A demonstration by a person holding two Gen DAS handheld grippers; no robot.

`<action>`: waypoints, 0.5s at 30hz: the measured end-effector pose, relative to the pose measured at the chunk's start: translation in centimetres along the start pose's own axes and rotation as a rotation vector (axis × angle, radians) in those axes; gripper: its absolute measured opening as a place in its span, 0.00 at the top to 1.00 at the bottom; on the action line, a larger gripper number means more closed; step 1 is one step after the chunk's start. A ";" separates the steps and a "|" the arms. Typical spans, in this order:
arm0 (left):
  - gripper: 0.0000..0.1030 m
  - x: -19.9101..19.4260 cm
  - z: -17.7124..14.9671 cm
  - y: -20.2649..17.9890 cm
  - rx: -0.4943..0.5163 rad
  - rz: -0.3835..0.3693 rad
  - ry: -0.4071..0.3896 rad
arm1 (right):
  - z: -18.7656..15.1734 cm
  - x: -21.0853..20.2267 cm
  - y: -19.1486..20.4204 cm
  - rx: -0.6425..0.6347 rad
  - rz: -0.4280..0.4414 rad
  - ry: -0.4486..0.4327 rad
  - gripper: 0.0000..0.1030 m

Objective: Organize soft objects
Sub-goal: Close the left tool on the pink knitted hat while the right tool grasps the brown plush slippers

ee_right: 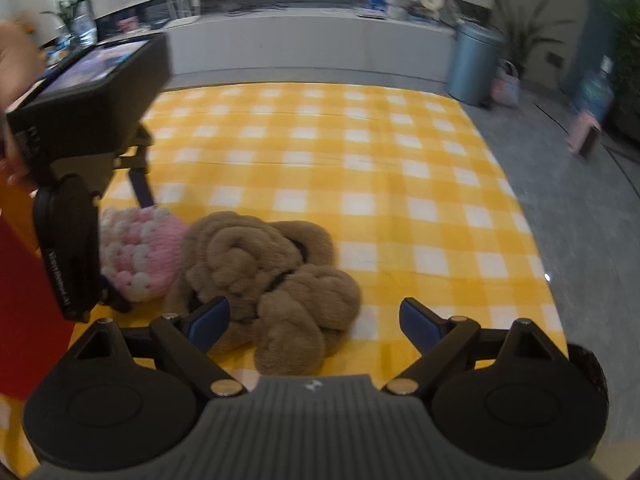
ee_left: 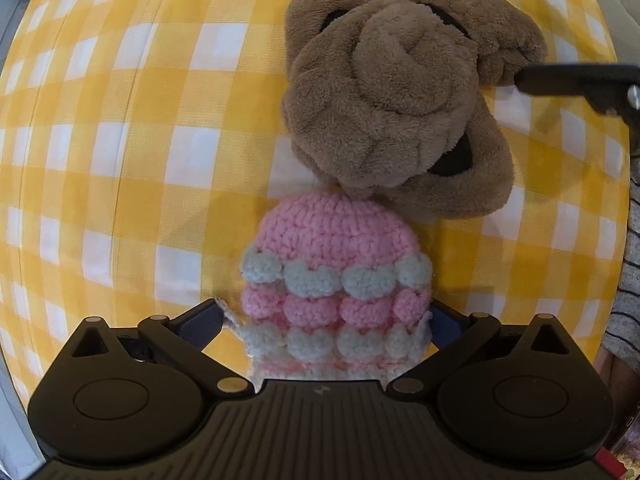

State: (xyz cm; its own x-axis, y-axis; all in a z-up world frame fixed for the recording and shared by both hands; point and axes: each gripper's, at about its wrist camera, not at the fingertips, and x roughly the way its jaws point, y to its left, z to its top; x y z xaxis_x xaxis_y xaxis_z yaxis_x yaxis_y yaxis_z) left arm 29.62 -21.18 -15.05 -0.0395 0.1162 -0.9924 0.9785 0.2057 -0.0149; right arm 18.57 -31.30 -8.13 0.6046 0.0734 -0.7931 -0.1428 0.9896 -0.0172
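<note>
A pink and white crocheted piece [ee_left: 338, 276] lies on the yellow checked cloth [ee_left: 120, 160]. My left gripper [ee_left: 324, 316] points straight down over it, open wide. Its fingers stand either side of the piece's lower half without pressing it. A brown knotted plush [ee_left: 392, 108] lies just beyond, touching the crochet's top. In the right wrist view the same plush [ee_right: 272, 276] sits between and just ahead of my open right gripper [ee_right: 314, 318], nearer its left finger [ee_right: 208, 316]. The crochet [ee_right: 140, 252] is left of it, under the left gripper's body. A right finger [ee_left: 576, 84] reaches in by the plush's edge.
The checked cloth [ee_right: 360, 160] stretches far beyond the two toys. Grey floor [ee_right: 580, 240] borders it on the right, with a blue-grey bin [ee_right: 474, 64] and plants at the back. A long pale counter [ee_right: 300, 36] runs behind. A person's hand [ee_right: 16, 64] holds the left gripper.
</note>
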 end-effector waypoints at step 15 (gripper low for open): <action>0.08 -1.3 -2.1 -2.2 0.067 0.006 -0.081 | 0.1 3.6 1.4 -0.057 0.033 0.076 0.20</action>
State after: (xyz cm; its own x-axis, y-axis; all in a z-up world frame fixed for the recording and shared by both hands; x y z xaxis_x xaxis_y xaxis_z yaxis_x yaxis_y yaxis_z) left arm 27.06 -19.77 -13.47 -0.0196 0.0376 -0.9991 0.9901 0.1395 -0.0142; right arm 20.62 -29.66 -10.97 0.5383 0.0940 -0.8375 -0.2071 0.9780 -0.0233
